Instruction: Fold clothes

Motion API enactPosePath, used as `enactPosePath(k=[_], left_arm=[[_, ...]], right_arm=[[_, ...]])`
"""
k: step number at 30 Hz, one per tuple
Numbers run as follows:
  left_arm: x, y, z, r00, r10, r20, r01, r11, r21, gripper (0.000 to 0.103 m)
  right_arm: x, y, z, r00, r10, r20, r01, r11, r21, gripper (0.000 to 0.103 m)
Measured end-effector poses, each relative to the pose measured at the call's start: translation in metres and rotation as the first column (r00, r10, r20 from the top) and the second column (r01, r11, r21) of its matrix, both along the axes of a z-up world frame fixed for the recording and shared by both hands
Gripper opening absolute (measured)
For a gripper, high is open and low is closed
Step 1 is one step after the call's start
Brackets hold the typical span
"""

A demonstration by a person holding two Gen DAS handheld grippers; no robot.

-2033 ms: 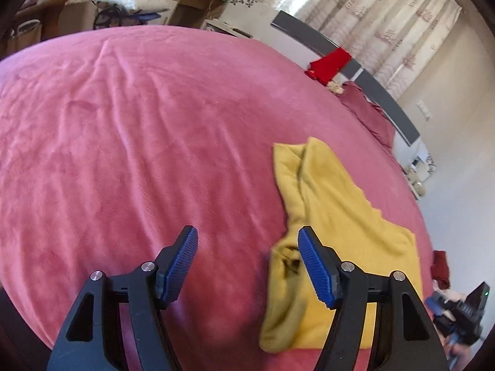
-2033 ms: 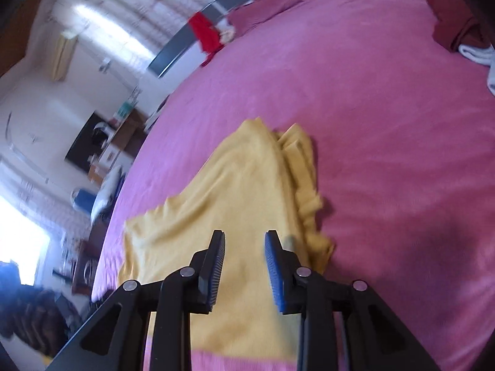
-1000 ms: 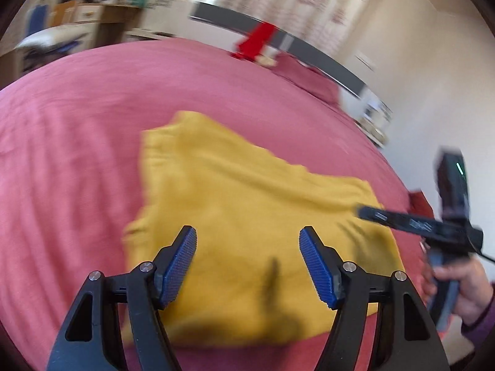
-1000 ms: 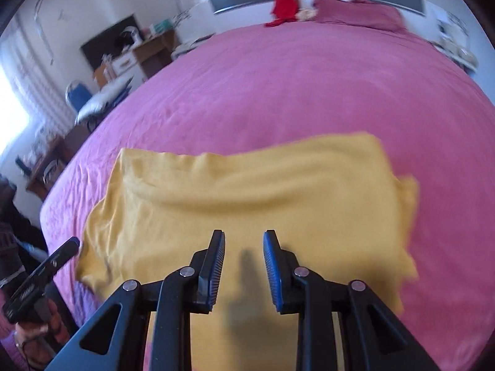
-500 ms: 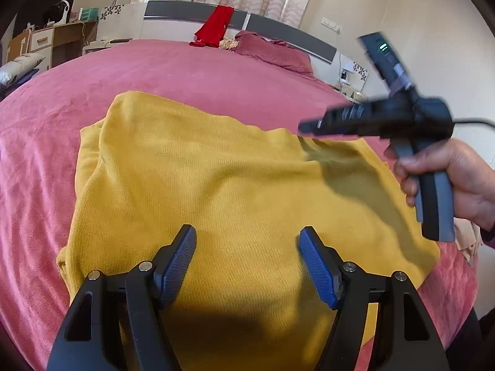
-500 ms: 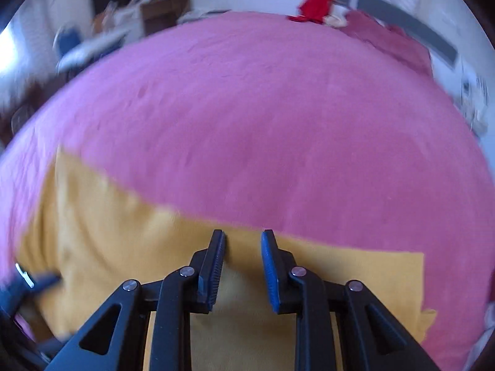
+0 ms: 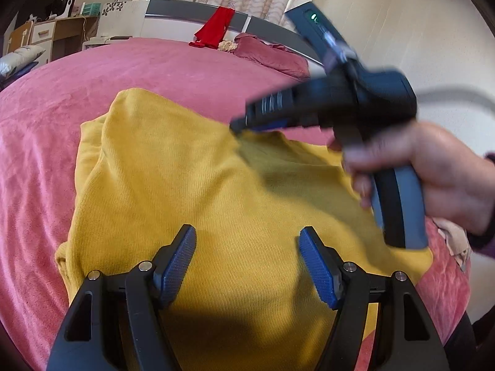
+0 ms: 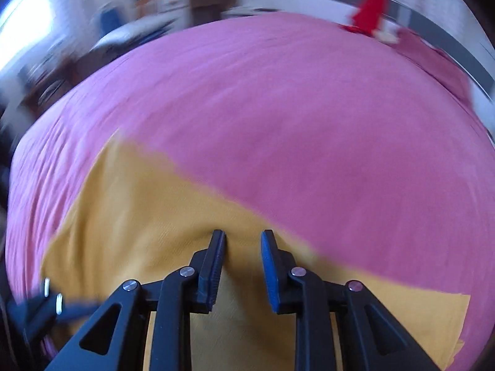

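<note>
Yellow garment (image 7: pixel 191 191) spread flat on the pink bed (image 7: pixel 185 65), near the bed's foot edge. Long axis across the bed's width, side to side. One bunched edge toward the left side of the bed, thick rolled fold there; far edge toward the headboard (image 7: pixel 191 10).

Left tongs (image 7: pixel 247 262) low over the near part of the garment, blue pads wide apart, nothing between them. Right tongs (image 8: pixel 243 259) narrowly open, a small gap between pads, over the garment's far edge; whether cloth is pinched, cannot tell. In the left wrist view, right tongs (image 7: pixel 238 128) blurred, tip at the garment's far edge, right hand (image 7: pixel 433 179) wrapped around the handle.

Against half a second ago: right tongs larger and nearer in the left view, tip now down at the cloth edge instead of above it. Left tongs same spread. Garment's outline and heading unchanged. Right view more blurred, swung so the far edge runs on a diagonal.

Red cloth (image 7: pixel 216 27) draped over the headboard, dark pink pillow (image 7: pixel 272 55) just beside it. Wooden dresser (image 7: pixel 46 35) beyond the bed's far left corner.
</note>
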State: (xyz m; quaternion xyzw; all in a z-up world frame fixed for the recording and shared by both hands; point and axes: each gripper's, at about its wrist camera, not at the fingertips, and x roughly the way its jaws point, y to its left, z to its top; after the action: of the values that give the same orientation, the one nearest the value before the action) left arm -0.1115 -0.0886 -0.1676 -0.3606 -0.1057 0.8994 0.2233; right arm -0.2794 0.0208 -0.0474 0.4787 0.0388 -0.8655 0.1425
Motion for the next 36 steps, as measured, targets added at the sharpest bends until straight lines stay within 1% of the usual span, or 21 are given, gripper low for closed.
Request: enactPosePath(k=[3,5,6,7,8,10,12,14,15,17,19,22,23,26,27,29,31,32,34,35,36], left_arm=[[0.000,0.001,-0.001,1.000,-0.001,0.001,0.001,1.000,0.008,0.071],[0.000,0.001,-0.002,1.000,-0.002,0.004,0.002,1.000,0.016,0.071],[0.000,0.001,-0.003,1.000,-0.002,0.003,0.002,1.000,0.020,0.071],[0.001,0.001,-0.003,1.000,-0.002,0.003,0.002,1.000,0.024,0.071],[0.012,-0.008,0.000,1.000,-0.001,0.000,0.001,1.000,0.027,0.071],[0.015,-0.009,0.001,1.000,0.002,-0.002,-0.002,1.000,0.028,0.071],[0.020,-0.009,0.000,1.000,0.009,-0.006,-0.009,1.000,0.028,0.071],[0.026,-0.010,-0.001,1.000,0.011,-0.012,-0.010,0.999,0.032,0.071],[0.029,-0.011,-0.001,1.000,0.010,-0.017,-0.009,0.999,0.038,0.071],[0.033,-0.013,-0.003,1.000,0.007,-0.023,-0.006,0.999,0.050,0.071],[0.036,-0.015,-0.002,1.000,0.012,-0.025,-0.010,0.998,0.058,0.071],[0.037,-0.010,0.005,1.000,0.021,-0.004,-0.021,1.000,0.019,0.071],[0.035,-0.009,0.009,1.000,0.029,0.004,-0.029,0.999,0.017,0.071],[0.028,-0.011,0.015,0.996,0.086,0.025,-0.087,0.993,0.076,0.072],[0.019,-0.014,0.013,0.993,0.111,0.040,-0.113,0.991,0.064,0.072],[0.006,-0.018,0.005,0.988,0.140,0.070,-0.143,0.989,0.044,0.072],[0.013,-0.012,0.003,0.995,0.098,0.032,-0.098,0.995,-0.016,0.072],[0.017,-0.008,0.002,0.997,0.075,0.013,-0.075,0.996,-0.048,0.072],[0.019,-0.010,0.004,0.999,0.032,-0.013,-0.033,0.994,-0.101,0.072],[0.021,-0.011,0.005,1.000,0.010,-0.025,-0.013,0.992,-0.127,0.072],[0.020,-0.012,0.005,1.000,0.010,-0.023,-0.013,0.992,-0.127,0.072]], right_arm=[[0.001,0.018,0.024,0.999,-0.051,-0.012,0.049,0.991,-0.126,0.026],[0.017,0.020,0.036,1.000,-0.020,-0.018,0.016,0.983,-0.185,0.027],[0.029,0.014,0.039,1.000,0.005,-0.005,-0.006,0.982,-0.191,0.027],[0.043,0.003,0.038,0.999,0.039,0.009,-0.037,0.984,-0.172,0.027],[0.051,-0.009,0.034,0.997,0.078,0.019,-0.075,0.986,-0.146,0.027],[0.057,-0.038,0.018,0.983,0.178,0.054,-0.171,0.979,-0.111,0.027],[0.049,-0.066,0.001,0.973,0.218,0.081,-0.214,0.975,-0.061,0.027],[0.032,-0.083,-0.008,0.976,0.202,0.082,-0.200,0.979,-0.032,0.027],[0.022,-0.087,-0.005,0.983,0.170,0.065,-0.168,0.985,-0.042,0.027],[0.012,-0.088,0.007,0.995,0.100,0.031,-0.096,0.989,-0.108,0.027],[0.021,-0.076,0.026,0.999,0.040,-0.008,-0.041,0.980,-0.197,0.027],[0.061,-0.038,0.041,0.999,-0.044,-0.025,0.037,0.973,-0.229,0.027],[0.074,-0.024,0.042,0.997,-0.076,-0.030,0.068,0.973,-0.221,0.027],[0.113,0.030,0.035,0.978,-0.206,-0.037,0.197,0.966,-0.167,0.027],[0.117,0.050,0.026,0.971,-0.239,-0.016,0.234,0.961,-0.148,0.028],[0.114,0.081,0.006,0.962,-0.270,0.051,0.274,0.954,-0.119,0.029],[0.106,0.094,-0.013,0.957,-0.273,0.101,0.281,0.956,-0.077,0.019],[0.101,0.102,-0.015,0.959,-0.269,0.087,0.276,0.957,-0.089,0.016],[0.090,0.115,-0.005,0.951,-0.310,0.006,0.309,0.945,-0.111,0.017],[0.087,0.123,0.001,0.937,-0.348,-0.018,0.343,0.931,-0.126,0.024],[0.084,0.133,0.008,0.919,-0.393,-0.029,0.385,0.911,-0.146,0.025]])
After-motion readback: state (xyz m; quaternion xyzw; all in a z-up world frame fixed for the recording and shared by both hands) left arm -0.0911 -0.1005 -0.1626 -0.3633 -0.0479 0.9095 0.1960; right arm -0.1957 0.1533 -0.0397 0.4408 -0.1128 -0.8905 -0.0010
